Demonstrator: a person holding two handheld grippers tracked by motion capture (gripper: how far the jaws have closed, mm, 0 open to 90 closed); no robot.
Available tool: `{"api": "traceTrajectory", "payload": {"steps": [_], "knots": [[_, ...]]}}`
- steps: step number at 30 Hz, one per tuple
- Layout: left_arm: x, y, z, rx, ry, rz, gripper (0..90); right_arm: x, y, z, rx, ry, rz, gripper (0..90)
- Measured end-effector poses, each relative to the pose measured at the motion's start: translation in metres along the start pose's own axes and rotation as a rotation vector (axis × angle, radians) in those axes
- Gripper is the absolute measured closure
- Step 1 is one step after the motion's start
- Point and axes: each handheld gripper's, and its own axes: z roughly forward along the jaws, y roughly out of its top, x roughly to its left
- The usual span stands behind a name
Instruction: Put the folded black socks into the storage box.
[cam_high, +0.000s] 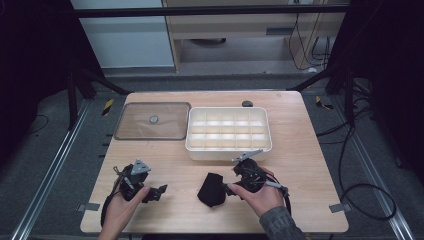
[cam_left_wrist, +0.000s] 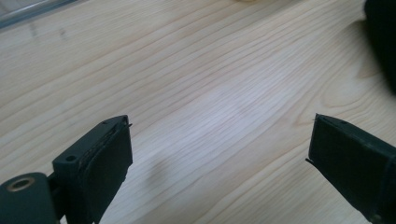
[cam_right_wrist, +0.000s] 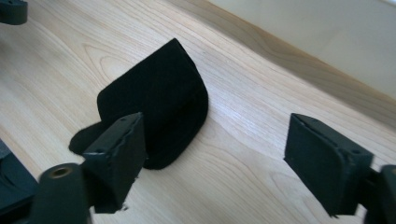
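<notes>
1. The right gripper (cam_right_wrist: 212, 161) has its fingers (cam_right_wrist: 119, 156) spread wide with nothing between them; bare wood shows in the gap.
2. A black folded cloth (cam_right_wrist: 156, 105) lies flat on the tabletop (cam_right_wrist: 243, 140) just beyond the right gripper's near finger, which overlaps its edge in the right gripper view; whether they touch I cannot tell.
3. The left gripper (cam_left_wrist: 219, 149) also stands with fingers (cam_left_wrist: 100, 163) wide apart over bare tabletop, holding nothing.
4. In the high view the cloth (cam_high: 211, 190) sits between the two grippers, just beside the right gripper (cam_high: 232, 189) and apart from the left gripper (cam_high: 157, 192).
5. Beyond the right hand (cam_high: 260, 197) sits a white compartment box (cam_high: 228, 150), near the cloth.
6. Left of the box lies a clear lid (cam_high: 152, 120), flat on the tabletop.
</notes>
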Motion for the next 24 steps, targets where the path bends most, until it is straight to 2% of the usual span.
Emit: {"api": "traceTrajectory", "payload": {"steps": [2, 3, 8, 11, 13, 17, 21, 22, 24], "knots": [[0.005, -0.003, 0.0, 0.009, 0.013, -0.002, 5.6, 0.0, 0.001, 0.003, -0.001, 0.002, -0.004, 25.8], [0.015, -0.011, -0.002, 0.029, 0.052, -0.02, 5.6, 0.0, 0.002, 0.007, -0.002, 0.004, 0.006, 28.1], [0.038, -0.034, -0.002, 0.07, 0.109, -0.085, 6.1, 0.003, 0.011, 0.01, -0.02, 0.019, 0.01, 31.2], [0.043, -0.038, -0.002, 0.068, 0.112, -0.098, 6.1, 0.006, 0.016, 0.012, -0.02, 0.022, 0.008, 32.2], [0.046, -0.041, -0.001, 0.037, 0.103, -0.132, 5.5, 0.007, 0.018, 0.016, -0.01, 0.015, 0.01, 32.5], [0.046, -0.041, 0.001, 0.043, 0.119, -0.097, 4.3, 0.006, 0.018, 0.024, 0.0, 0.025, 0.03, 32.8], [0.047, -0.042, 0.004, 0.019, 0.128, -0.101, 1.7, 0.004, 0.016, 0.029, 0.009, 0.031, 0.043, 32.8], [0.046, -0.042, 0.006, 0.0, 0.129, -0.098, 1.1, 0.005, 0.015, 0.032, 0.006, 0.032, 0.049, 32.8], [0.046, -0.043, 0.006, -0.002, 0.128, -0.094, 0.6, 0.006, 0.014, 0.034, 0.004, 0.035, 0.043, 32.8]]}}
